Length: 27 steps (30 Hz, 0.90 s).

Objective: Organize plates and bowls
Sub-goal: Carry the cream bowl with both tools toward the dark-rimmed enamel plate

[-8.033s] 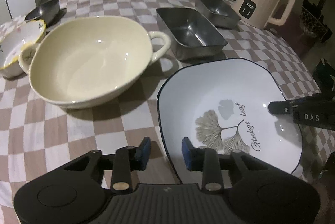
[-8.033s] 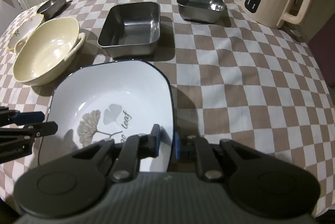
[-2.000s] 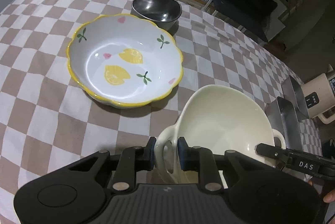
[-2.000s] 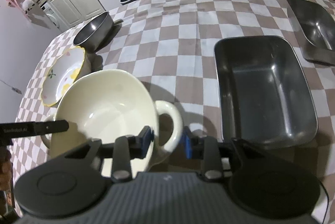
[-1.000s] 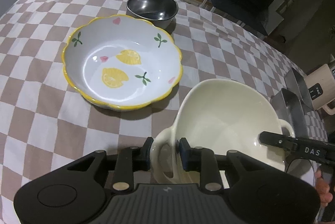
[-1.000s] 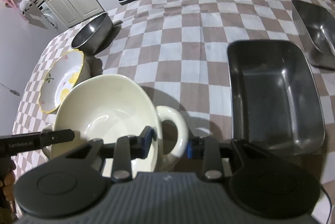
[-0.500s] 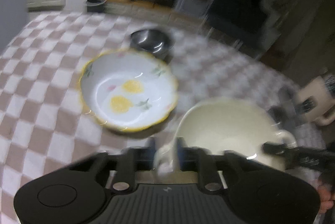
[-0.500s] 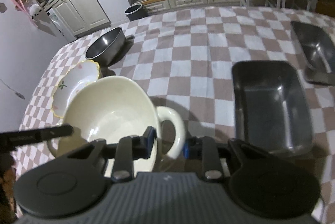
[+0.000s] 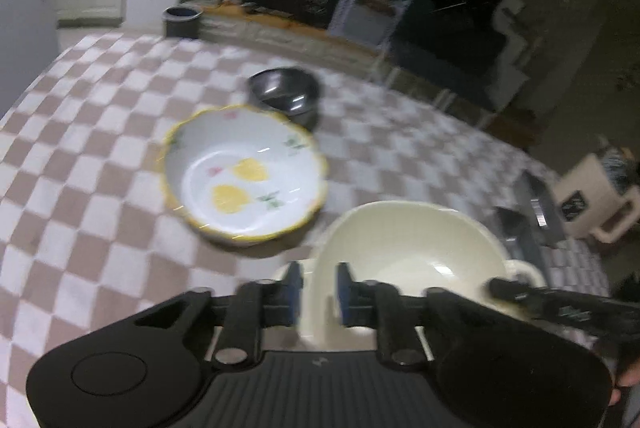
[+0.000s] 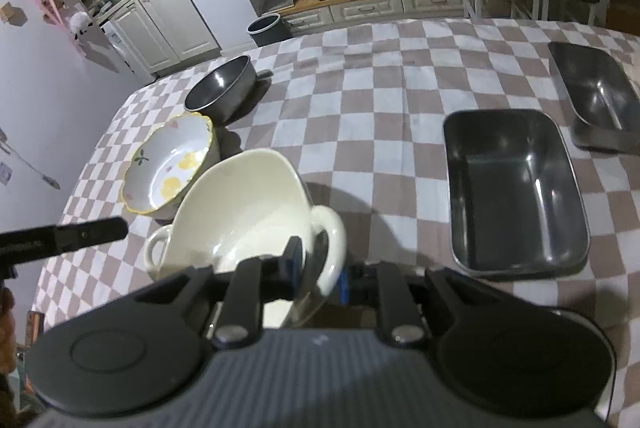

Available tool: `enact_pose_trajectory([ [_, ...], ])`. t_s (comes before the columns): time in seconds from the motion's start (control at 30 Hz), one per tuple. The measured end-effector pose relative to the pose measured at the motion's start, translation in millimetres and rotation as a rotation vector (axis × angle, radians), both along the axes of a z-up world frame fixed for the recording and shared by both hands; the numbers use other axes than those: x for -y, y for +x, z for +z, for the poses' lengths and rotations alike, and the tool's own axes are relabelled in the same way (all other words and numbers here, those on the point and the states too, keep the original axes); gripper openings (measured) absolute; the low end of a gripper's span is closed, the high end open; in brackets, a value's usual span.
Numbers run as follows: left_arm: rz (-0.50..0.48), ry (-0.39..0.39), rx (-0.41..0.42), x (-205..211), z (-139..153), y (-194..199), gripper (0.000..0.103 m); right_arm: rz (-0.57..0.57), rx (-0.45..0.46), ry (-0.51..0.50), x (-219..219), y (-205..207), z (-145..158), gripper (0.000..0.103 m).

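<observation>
A cream two-handled bowl [image 9: 408, 252] [image 10: 248, 203] hangs tilted above the checked tablecloth, carried by both grippers. My left gripper [image 9: 319, 292] has the bowl's left handle between its blue pads; its jaws are opening slightly, and the pads still press the handle. My right gripper [image 10: 320, 272] has the right handle between its pads, its jaws closing on it. Just beyond the cream bowl sits a lemon-print bowl [image 9: 244, 179] [image 10: 170, 163] with a yellow rim. A round steel bowl [image 9: 284, 95] [image 10: 220, 91] stands behind that.
Two rectangular steel trays [image 10: 516, 187] [image 10: 592, 95] lie to the right on the table. A cream kettle [image 9: 592, 199] stands at the far right edge. Cabinets, a bin and shelves stand beyond the table's far edge.
Both grippers have risen with the cream bowl, which has come up off the table and tilted. The lemon bowl looks smaller and farther off. The right jaws have narrowed on the handle.
</observation>
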<state>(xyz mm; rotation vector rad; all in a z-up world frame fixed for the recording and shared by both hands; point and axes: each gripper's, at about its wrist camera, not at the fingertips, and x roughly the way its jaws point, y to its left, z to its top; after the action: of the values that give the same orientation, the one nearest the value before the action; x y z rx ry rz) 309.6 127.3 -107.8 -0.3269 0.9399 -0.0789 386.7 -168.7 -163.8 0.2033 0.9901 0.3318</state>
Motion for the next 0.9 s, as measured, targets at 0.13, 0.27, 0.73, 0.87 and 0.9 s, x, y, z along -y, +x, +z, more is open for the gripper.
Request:
enact_pose_trajectory([
  [0.13, 0.017, -0.024, -0.052, -13.1, -19.1, 10.0, 0.034, -0.022, -0.013, -0.019, 4.2, 8.5, -7.3, 0.025],
  [0.27, -0.016, -0.087, -0.087, -11.1, -36.7, 21.5, 0.035, -0.037, -0.041, -0.010, 11.1, 17.4, -16.9, 0.026],
  [0.73, -0.081, -0.102, -0.153, 14.5, -62.5, 42.7, 0.023, -0.037, -0.101, 0.009, 21.0, 36.4, -39.1, 0.034],
  [0.87, -0.100, -0.066, -0.138, 18.9, -60.2, 42.6, 0.023, -0.015, -0.093, 0.001, 18.7, 38.6, -42.1, 0.035],
  [0.9, -0.105, -0.059, -0.133, 19.5, -59.7, 42.1, 0.024, -0.009, -0.088, -0.006, 17.8, 38.3, -41.8, 0.035],
])
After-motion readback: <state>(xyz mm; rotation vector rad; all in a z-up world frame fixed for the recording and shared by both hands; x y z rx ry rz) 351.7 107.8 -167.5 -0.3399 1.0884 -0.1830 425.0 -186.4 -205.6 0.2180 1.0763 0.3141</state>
